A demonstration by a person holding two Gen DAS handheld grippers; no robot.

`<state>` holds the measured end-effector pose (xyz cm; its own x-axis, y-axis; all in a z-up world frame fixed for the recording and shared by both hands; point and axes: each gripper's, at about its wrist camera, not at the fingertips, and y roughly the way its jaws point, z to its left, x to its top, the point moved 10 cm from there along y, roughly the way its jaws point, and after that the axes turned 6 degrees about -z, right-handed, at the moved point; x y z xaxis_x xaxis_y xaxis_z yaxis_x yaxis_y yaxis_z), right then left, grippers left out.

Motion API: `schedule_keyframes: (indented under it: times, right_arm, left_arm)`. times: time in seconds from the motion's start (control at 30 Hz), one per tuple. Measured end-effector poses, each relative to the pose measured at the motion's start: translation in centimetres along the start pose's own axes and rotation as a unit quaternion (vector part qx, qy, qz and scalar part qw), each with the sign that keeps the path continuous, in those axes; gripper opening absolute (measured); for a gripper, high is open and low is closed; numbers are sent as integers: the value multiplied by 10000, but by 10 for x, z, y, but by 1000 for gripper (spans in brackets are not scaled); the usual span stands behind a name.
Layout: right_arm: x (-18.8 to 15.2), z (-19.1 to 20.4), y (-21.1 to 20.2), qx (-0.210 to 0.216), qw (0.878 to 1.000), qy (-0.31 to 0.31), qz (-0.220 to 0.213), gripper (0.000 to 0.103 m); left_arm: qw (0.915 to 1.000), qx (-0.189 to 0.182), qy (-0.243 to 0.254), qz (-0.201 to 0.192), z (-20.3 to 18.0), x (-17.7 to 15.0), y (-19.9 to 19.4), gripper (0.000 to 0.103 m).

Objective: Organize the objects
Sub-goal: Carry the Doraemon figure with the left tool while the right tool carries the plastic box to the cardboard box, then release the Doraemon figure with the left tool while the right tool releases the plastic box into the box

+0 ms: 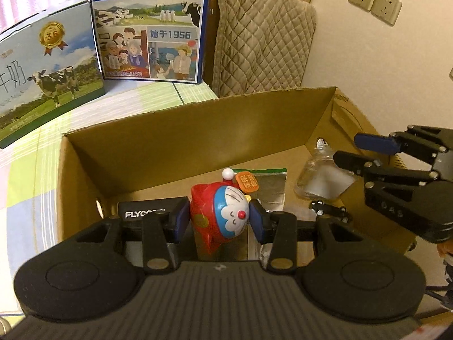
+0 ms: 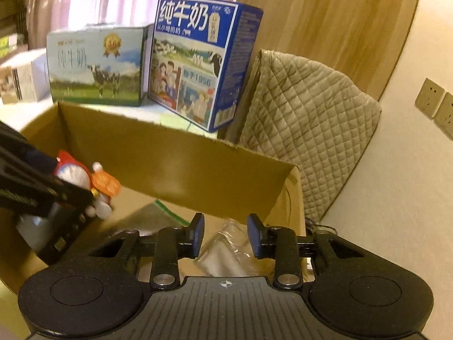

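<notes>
The left gripper (image 1: 219, 221) is clamped tight, while the right gripper (image 2: 225, 235) hangs with fingers parted.

An open cardboard box (image 1: 175, 138) stands on the bench (image 1: 34, 175). Inside it, the toy figure (image 1: 223, 212) sits between the fingers (image 1: 181, 221) of the left gripper (image 1: 219, 221), above the box floor. Behind the figure lies a foil pouch (image 1: 269, 189). To the figure's left, a flat device (image 1: 147, 212) lies against the box's left side. To the right, a glass jar (image 1: 322, 178) lies on the box floor, with a small toy car (image 1: 329, 211) just before it. The right gripper (image 2: 225, 236) hangs over the jar at the box's right end. Behind the box, two milk cartons (image 1: 150, 28) stand side by side on the bench. Right of them, a quilted cover (image 1: 260, 42) is draped against the wall, with wall sockets (image 1: 373, 1) further right.
</notes>
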<state>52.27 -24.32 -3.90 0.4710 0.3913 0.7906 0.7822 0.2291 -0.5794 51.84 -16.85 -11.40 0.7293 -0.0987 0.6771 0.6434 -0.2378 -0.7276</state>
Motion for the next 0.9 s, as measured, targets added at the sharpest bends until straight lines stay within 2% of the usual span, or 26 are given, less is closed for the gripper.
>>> schedule_keyframes:
  times: [0.27, 0.4, 0.53, 0.63, 0.7, 0.73, 0.9]
  right_arm:
    - [-3, 2, 2, 261, 9993, 269, 87, 35]
    - [-6, 3, 1, 338, 9986, 390, 134, 36]
    - [-7, 2, -2, 361, 9980, 494, 154, 44]
    - [-8, 1, -5, 325, 9980, 523, 163, 52]
    - [-8, 2, -9, 327, 9979, 540, 144, 56]
    - [-9, 2, -11, 323, 9978, 556, 142, 58]
    - [-12, 6, -19, 381, 9969, 665, 184, 63]
  left_arm:
    - [9998, 35, -35, 207, 1, -1, 21, 40]
    - [9999, 48, -45, 145, 3, 3, 22, 40]
    - [9999, 108, -43, 70, 6, 7, 17, 54]
    - [9998, 174, -83, 100, 10, 6, 13, 70]
    - [9997, 208, -87, 83, 12, 5, 8, 75]
    - [9996, 234, -100, 118, 13, 3, 6, 82]
    - [9994, 291, -148, 149, 16, -2, -7, 88]
